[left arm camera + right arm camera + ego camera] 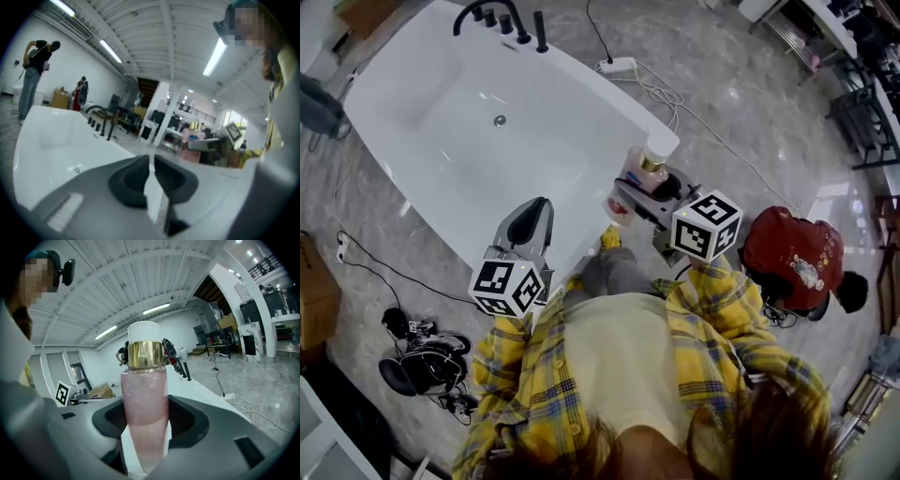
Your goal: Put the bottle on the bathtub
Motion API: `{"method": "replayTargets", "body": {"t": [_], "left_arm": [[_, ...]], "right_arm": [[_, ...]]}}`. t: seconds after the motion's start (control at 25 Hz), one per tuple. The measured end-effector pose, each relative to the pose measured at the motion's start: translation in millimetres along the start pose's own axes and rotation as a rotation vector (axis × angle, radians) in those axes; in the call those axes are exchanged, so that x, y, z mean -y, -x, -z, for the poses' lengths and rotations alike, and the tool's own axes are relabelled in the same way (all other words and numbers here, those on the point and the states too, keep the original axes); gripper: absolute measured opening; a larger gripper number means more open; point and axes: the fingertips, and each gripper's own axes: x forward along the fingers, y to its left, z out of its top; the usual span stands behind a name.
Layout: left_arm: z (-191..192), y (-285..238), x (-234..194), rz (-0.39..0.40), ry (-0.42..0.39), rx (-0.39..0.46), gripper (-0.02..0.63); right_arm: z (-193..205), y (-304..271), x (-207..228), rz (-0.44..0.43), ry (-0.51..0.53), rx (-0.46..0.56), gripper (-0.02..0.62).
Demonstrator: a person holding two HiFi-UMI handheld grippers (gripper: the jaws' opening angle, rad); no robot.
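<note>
Two handheld grippers hover at the white oval bathtub (431,103). The right gripper (639,190) has its jaws clamped on an upright pink translucent bottle (144,399) with a gold collar and white cap. The bottle is over the tub's near rim, but I cannot tell if it touches. The left gripper (151,161) has its jaws pressed together, holding nothing.

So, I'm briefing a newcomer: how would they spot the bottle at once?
Start at the white bathtub. At its near right rim, the right gripper holds the bottle. Pink fill, gold band and white cap set it apart from the black taps at the far end.
</note>
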Motion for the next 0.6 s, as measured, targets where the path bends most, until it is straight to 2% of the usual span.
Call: {"method": "replayTargets", "body": {"t": [0.48, 0.6], "left_arm": [[0, -82, -22, -0.069, 0.059, -0.035, 0.037], [2, -103, -30, -0.089, 0.103, -0.032, 0.037]], "right_arm": [[-11, -44, 96, -0.018, -0.024, -0.063, 0.232], [-13, -56, 118, -0.011, -0.012, -0.069, 0.232]]}}
